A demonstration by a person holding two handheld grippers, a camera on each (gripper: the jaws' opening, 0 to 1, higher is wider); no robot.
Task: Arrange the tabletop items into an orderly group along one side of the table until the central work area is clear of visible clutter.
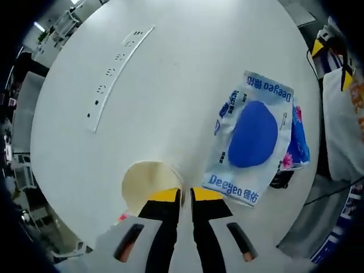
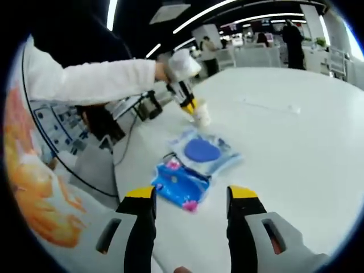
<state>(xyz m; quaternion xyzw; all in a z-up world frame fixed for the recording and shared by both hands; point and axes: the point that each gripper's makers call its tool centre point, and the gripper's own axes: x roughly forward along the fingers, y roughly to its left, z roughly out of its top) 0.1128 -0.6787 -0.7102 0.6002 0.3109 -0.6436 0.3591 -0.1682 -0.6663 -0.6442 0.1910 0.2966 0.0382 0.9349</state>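
Big open office, strip lights overhead, and a wide white round desk (image 1: 187,68) with a power strip (image 1: 116,68) set into it toward the far side. The left gripper (image 1: 186,196) has its jaws pressed together right at the rim of a cream paper cup (image 1: 145,182), looks like they're pinching its wall. In the right gripper view you can see that same gripper (image 2: 190,107) with the cup (image 2: 201,114) out near the desk edge, a white sleeve (image 2: 85,79) behind it.

Just beside the cup lies a white pouch with a blue disc, labelled Deeyeo (image 1: 253,139), overlapping a blue floral packet (image 1: 298,145). The right gripper (image 2: 190,199) hovers with jaws wide apart and nothing between them, the floral packet (image 2: 181,185) just ahead and the pouch (image 2: 203,151) beyond.

My read: things are already bunched near one edge and the middle looks bare. What's left is setting the cup down and squaring up the two packets.
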